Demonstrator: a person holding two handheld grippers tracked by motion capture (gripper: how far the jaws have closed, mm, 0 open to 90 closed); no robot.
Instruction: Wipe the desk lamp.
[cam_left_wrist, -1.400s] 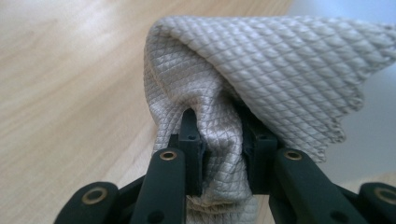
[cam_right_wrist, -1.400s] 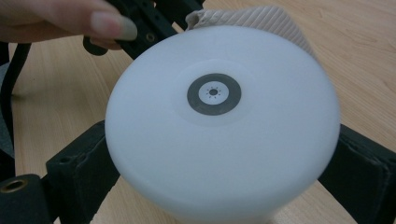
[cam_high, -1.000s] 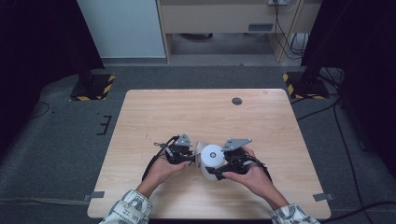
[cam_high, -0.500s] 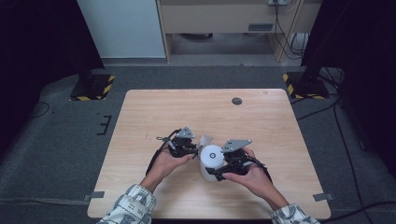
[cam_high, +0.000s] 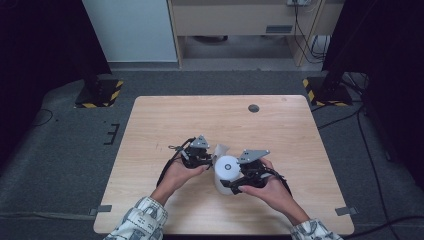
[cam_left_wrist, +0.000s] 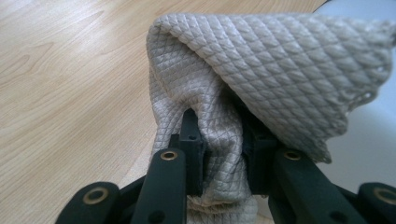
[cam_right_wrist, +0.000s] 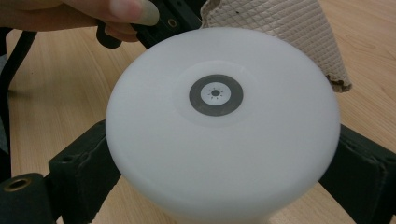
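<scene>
Cloth pinched in left gripper jaws; right gripper jaws clamp white lamp

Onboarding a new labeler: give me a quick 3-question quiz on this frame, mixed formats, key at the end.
1. True or false: the left gripper is shut on the beige cloth.
2. What does the right gripper hold? A) a mug B) a white round lamp C) a sponge
3. Fill in: the cloth lies against the lamp's ____ as seen in the right gripper view: near or far edge?

Key: 1 true; 2 B; 3 far edge.
</scene>
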